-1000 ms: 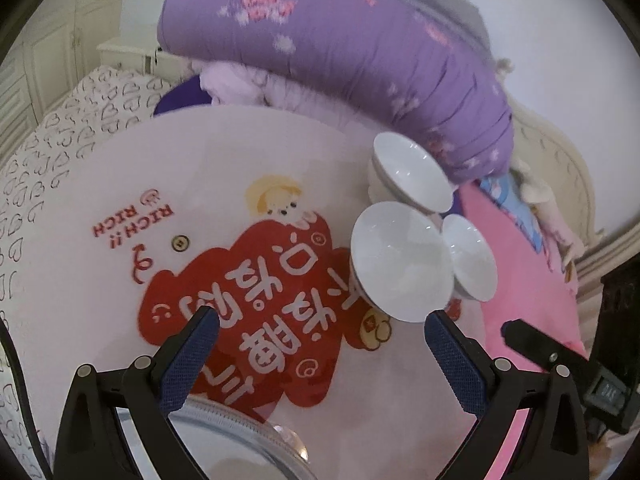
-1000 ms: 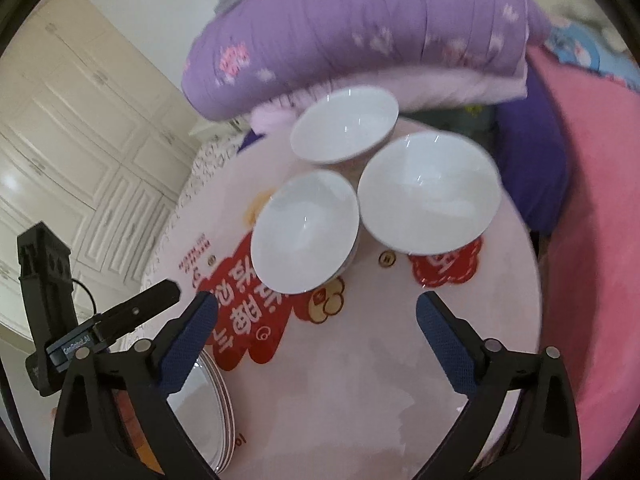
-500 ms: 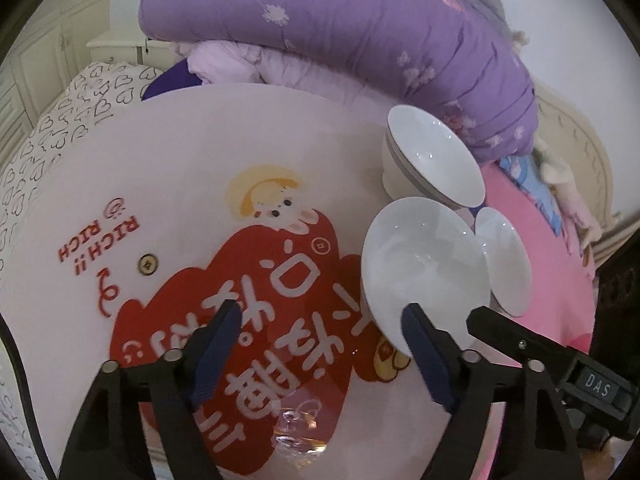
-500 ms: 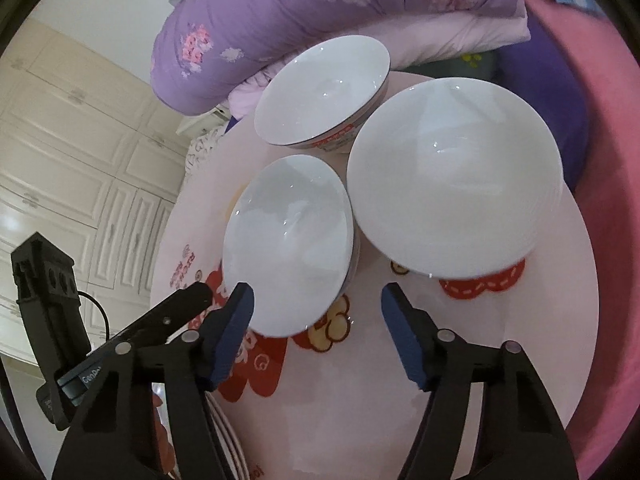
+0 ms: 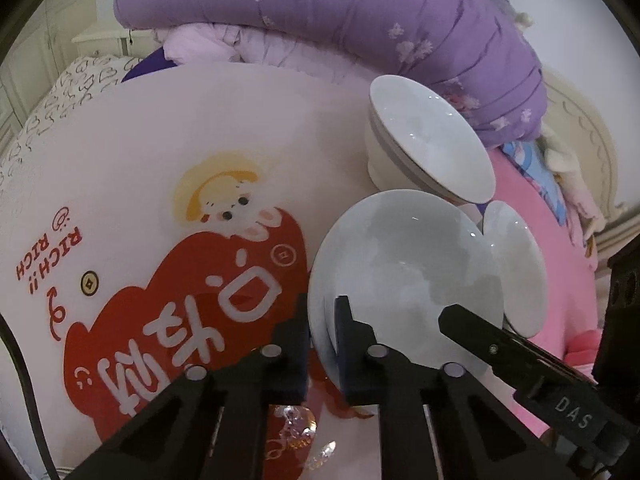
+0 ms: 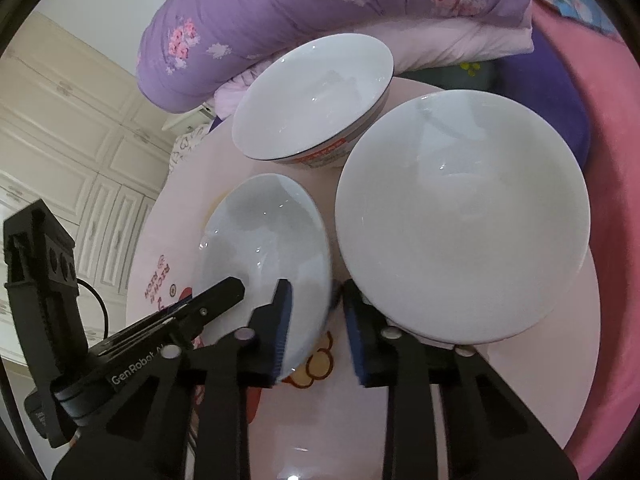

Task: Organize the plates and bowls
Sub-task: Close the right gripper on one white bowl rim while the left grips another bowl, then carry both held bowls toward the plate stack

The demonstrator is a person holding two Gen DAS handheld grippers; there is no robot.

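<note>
Organizing looks barely begun: three white bowls sit apart on the round printed table (image 5: 132,152), none nested, and no plates show in either view. The near bowl (image 5: 404,280) sits at about four o'clock from the table's middle in the left wrist view, just beside the large bowl (image 6: 460,220) at its three o'clock and near the banded bowl (image 6: 312,100) at its twelve. The left gripper (image 5: 322,344) is clamped on the near bowl's rim at its seven o'clock edge, one jaw outside the wall and one inside. The right gripper (image 6: 316,332) is closing, its jaws narrow, with that same bowl's rim at five o'clock between them; whether the pads press yet I cannot tell. All three bowls stand upright, mouths up toward the cameras; being round, they have no long axis across the table, only the upright one. Judging by this, lifting and stacking the bowls remains, and any plates too
</note>
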